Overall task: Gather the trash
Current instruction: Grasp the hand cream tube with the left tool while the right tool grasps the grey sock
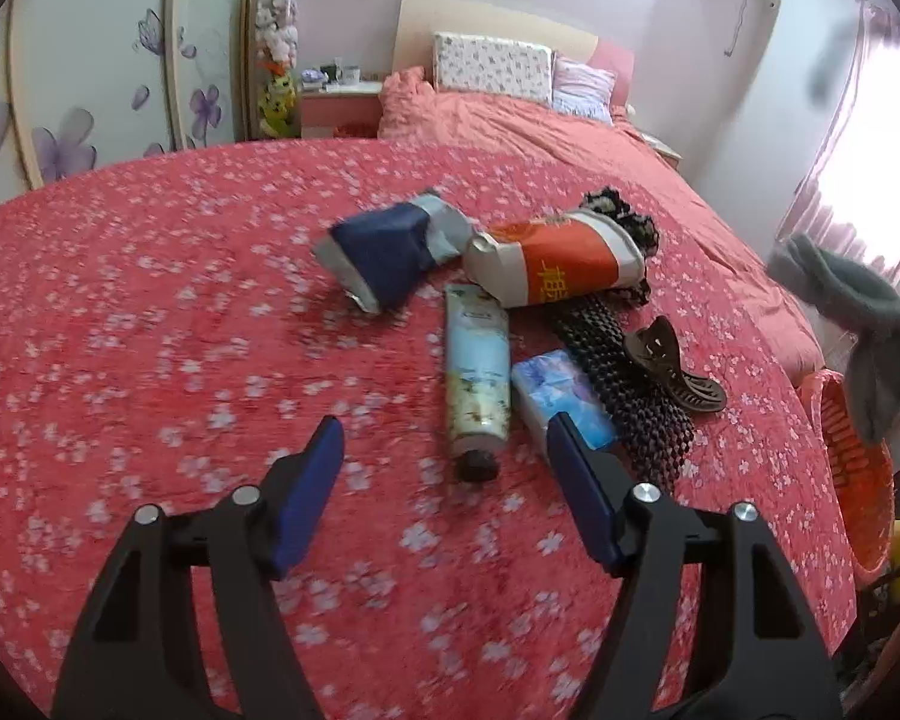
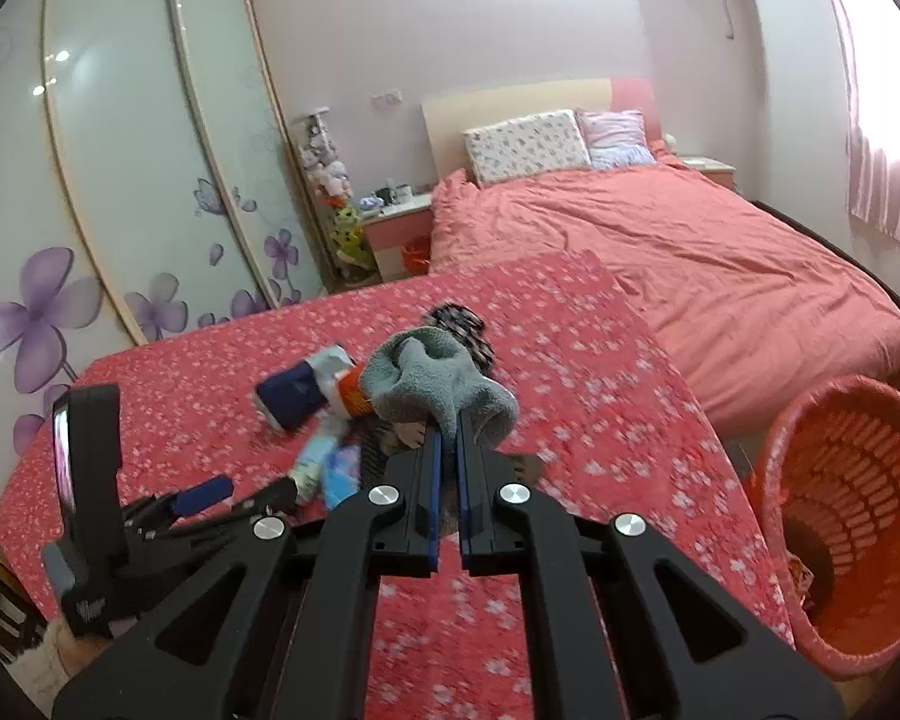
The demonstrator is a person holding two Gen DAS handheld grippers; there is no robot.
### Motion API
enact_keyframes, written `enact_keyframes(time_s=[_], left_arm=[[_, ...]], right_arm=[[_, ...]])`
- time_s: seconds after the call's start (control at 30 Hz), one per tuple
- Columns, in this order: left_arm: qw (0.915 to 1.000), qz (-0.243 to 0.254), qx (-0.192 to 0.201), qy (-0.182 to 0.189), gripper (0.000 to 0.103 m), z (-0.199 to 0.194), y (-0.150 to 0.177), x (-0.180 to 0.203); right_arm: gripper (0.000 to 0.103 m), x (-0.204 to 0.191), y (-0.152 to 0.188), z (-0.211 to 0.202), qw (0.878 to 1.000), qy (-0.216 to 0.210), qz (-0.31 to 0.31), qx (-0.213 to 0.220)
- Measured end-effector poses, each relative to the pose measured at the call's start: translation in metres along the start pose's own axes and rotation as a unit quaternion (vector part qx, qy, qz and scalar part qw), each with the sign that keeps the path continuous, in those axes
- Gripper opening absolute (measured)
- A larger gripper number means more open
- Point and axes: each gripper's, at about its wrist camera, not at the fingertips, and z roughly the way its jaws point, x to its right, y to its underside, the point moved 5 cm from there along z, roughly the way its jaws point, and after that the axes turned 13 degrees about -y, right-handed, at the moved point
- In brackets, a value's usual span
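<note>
Right gripper tilts down over the table, pinching a grey, fuzzy sock, I think. Left gripper hangs spread, nothing between, near the tube.

Pink bed, flowered wardrobe, two pillows.
</note>
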Motion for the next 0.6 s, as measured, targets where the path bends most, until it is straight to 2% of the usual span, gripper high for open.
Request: enact_keyframes(time_s=[0.2, 0.6], left_arm=[[0.9997, 0.005, -0.025, -0.008, 0.054, 0.021, 0.003, 0.012], [0.9987, 0.024, -0.016, -0.041, 0.042, 0.038, -0.014, 0.023]], right_arm=[[0.005, 0.019, 0.008, 0.0, 1.0, 0.01, 0.019, -0.007], [0.005, 0.045, 0.02, -0.005, 0.999, 0.021, 0.043, -0.007]])
